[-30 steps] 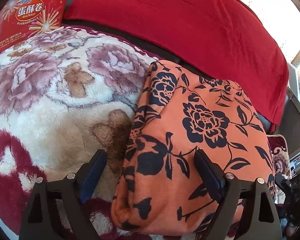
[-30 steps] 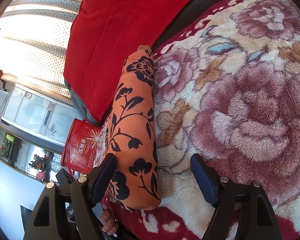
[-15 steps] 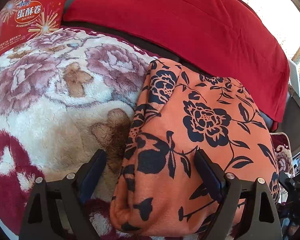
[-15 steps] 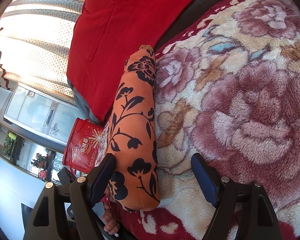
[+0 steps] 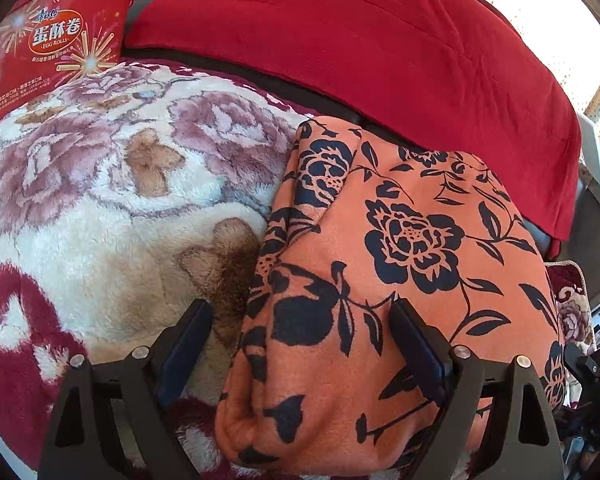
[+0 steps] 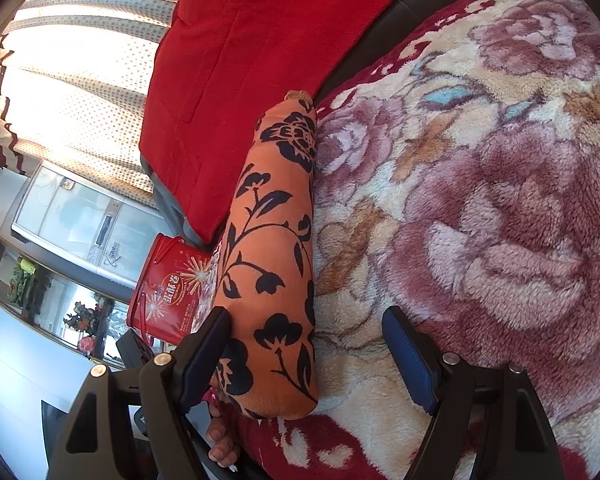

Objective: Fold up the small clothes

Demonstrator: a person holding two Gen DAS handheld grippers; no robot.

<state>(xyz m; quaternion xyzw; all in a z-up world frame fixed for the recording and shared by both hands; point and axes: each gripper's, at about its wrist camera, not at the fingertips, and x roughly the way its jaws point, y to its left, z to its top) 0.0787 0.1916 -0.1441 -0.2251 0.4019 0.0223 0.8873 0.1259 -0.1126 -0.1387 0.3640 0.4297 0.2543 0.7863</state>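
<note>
In the left wrist view we find the left gripper [image 5: 300, 344] with its jaws spread wide and gripping nothing. Its right finger [image 5: 416, 344] lies over the top of the folded orange garment [image 5: 400, 264], while its left finger [image 5: 184, 344] stands over the fleece blanket [image 5: 80, 208] just left of the garment's edge. We cannot tell whether either finger presses down. The garment, orange with a dark floral print, sits as a thick folded bundle on the right part of the blanket, its near corner rounded and bulging toward the camera. Beyond it, a red cushion [image 5: 380, 48] runs along the far side, with a dark strip of sofa between cushion and blanket. At the far left stands a red egg roll tin [image 5: 56, 36], touching the blanket's far edge.

In the right wrist view the right gripper [image 6: 308, 344] is likewise wide apart and holds nothing. The garment [image 6: 272, 240] appears edge-on, a long roll along the blanket's [image 6: 480, 220] left border. The gripper's left finger [image 6: 208, 348] sits against the garment's outer near side; the right finger [image 6: 408, 356] is over bare blanket. The cushion [image 6: 240, 40], the tin [image 6: 168, 292], a dotted curtain [image 6: 80, 80] and a cabinet [image 6: 76, 220] lie further left. Bare toes [image 6: 220, 440] show below the left finger.
</note>
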